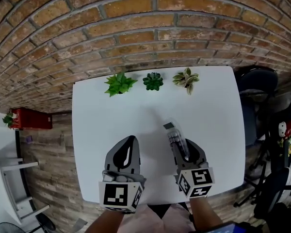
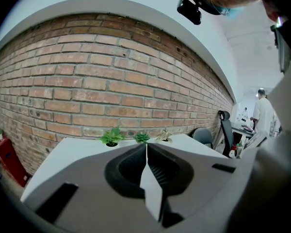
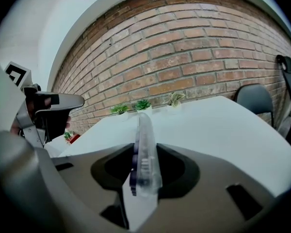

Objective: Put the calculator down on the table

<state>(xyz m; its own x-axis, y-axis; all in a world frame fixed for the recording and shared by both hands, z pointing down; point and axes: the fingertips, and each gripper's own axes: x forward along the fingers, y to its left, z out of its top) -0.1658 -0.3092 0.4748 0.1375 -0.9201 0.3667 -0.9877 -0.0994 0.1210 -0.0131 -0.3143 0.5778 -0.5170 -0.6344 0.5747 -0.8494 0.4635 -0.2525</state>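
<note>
The calculator (image 1: 174, 136) is a slim clear-cased one with dark keys. It stands on its edge between the jaws of my right gripper (image 1: 179, 150), which is shut on it, low over the white table (image 1: 211, 113) near the front middle. In the right gripper view the calculator (image 3: 145, 130) sticks out forward past the right gripper (image 3: 141, 152); whether its lower edge touches the table I cannot tell. My left gripper (image 1: 128, 143) hovers beside it to the left, shut with nothing in it. The left gripper (image 2: 146, 152) shows its jaws meeting in a line.
Three small potted plants (image 1: 119, 84) (image 1: 153, 81) (image 1: 186, 78) stand in a row along the table's far edge, by the brick wall. A dark office chair (image 1: 258, 81) is at the right, a red box (image 1: 33, 119) on the floor at the left.
</note>
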